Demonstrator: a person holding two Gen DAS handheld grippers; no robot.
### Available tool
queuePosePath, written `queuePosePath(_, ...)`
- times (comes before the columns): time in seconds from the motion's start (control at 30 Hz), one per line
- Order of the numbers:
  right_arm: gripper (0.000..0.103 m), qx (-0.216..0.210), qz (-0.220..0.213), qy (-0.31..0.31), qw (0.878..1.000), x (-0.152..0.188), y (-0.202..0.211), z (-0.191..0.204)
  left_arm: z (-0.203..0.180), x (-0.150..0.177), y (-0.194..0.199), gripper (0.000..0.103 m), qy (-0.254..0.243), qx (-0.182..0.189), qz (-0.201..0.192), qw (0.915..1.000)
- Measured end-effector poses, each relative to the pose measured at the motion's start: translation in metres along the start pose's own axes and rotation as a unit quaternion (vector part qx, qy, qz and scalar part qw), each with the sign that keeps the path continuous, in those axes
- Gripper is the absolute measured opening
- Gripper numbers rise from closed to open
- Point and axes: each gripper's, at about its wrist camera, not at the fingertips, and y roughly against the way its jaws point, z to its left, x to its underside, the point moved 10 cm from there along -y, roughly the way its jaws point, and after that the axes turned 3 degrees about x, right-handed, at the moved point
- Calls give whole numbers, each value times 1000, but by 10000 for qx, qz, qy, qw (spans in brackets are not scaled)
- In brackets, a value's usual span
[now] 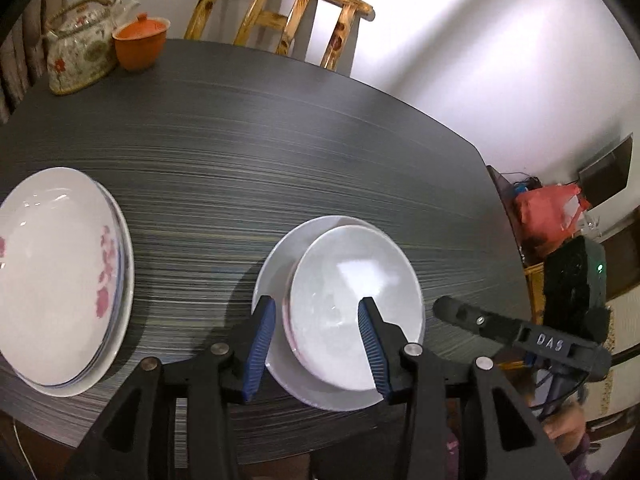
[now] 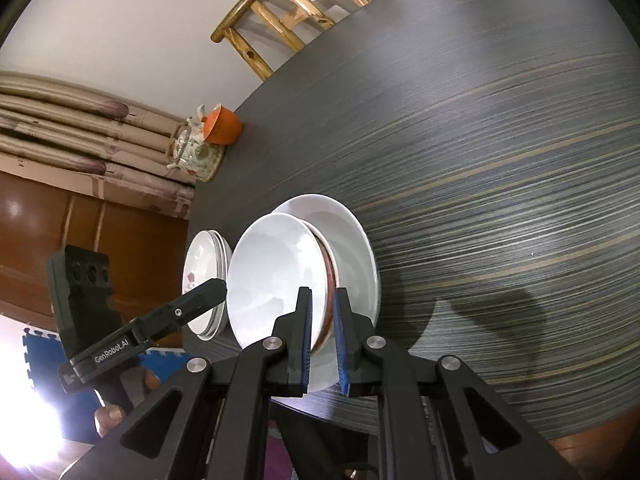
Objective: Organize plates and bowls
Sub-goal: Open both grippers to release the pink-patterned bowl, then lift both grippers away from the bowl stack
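A white bowl (image 1: pixel 352 280) (image 2: pixel 272 272) sits nested on a reddish-sided bowl, both on a white plate (image 1: pixel 276 260) (image 2: pixel 352 240) near the table's front edge. My left gripper (image 1: pixel 317 302) is open. One blue pad stands just outside the bowl's left rim and the other hangs over its inside, neither pressing. My right gripper (image 2: pixel 323 292) is shut on the bowl's right rim, and its dark finger (image 1: pixel 456 312) shows from the side. To the left lies a stack of white plates with pink flowers (image 1: pixel 52 280) (image 2: pixel 204 280).
A flowered teapot (image 1: pixel 76 52) (image 2: pixel 196 152) and an orange lidded cup (image 1: pixel 140 42) (image 2: pixel 222 126) stand at the dark table's far corner. A wooden chair (image 1: pixel 280 12) (image 2: pixel 288 8) stands behind the table. A red bag (image 1: pixel 548 216) lies off its right edge.
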Motion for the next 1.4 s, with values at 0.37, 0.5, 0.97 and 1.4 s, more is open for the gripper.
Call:
queuePosePath(0.37,24,324,-698,229,9968,8,25,-16,25,34,24,44,-898,-1052,-919,9861)
queuePosePath(0.5,42,546,-1500,492,9859,14,39,-22,29,49,22,44,-1161,-1542,-1046,9756)
queuePosePath(0.97,69,1882,-3010,1958,9141,64,50,-6,25,84,43,44,-1410,-1781,-1465,9628)
queuePosePath(1.4,103,1610,-3031,1902,9198,93,61,4,20,88,38,44,-1418,-2049,-1325,9593)
